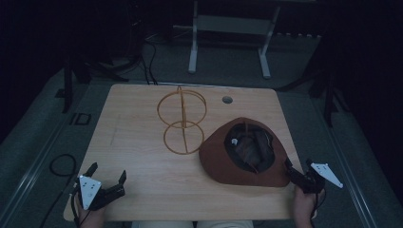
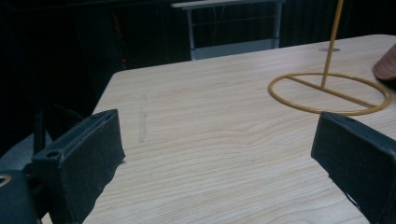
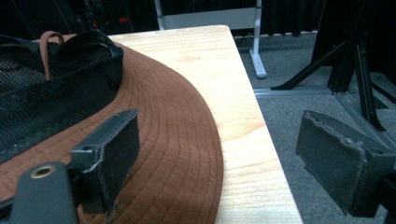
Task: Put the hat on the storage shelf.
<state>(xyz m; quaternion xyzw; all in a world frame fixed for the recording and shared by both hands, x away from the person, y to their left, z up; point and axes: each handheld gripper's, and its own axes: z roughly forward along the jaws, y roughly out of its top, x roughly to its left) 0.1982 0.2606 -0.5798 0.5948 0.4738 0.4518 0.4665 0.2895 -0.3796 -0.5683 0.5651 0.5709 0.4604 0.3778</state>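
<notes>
A brown brimmed hat (image 1: 244,152) lies upside down on the right side of the wooden table (image 1: 142,156), its dark mesh lining and a thin strap facing up. A yellow wire stand (image 1: 182,121) made of rings on a pole stands at the table's middle. My left gripper (image 1: 108,171) is at the near left corner, open, with bare wood between its jaws (image 2: 219,154); the stand's base ring (image 2: 327,89) and the hat's edge (image 2: 386,67) lie ahead to its right. My right gripper (image 1: 298,164) is open at the near right edge. One jaw hovers over the hat's brim (image 3: 177,121), the other hangs past the table edge.
A round cable hole (image 1: 227,99) sits near the table's far edge. Behind the table stands a white-legged frame (image 1: 228,28). A black cable loop (image 1: 62,164) lies on the floor at the left, and dark tripod legs (image 3: 345,60) stand on the floor to the right.
</notes>
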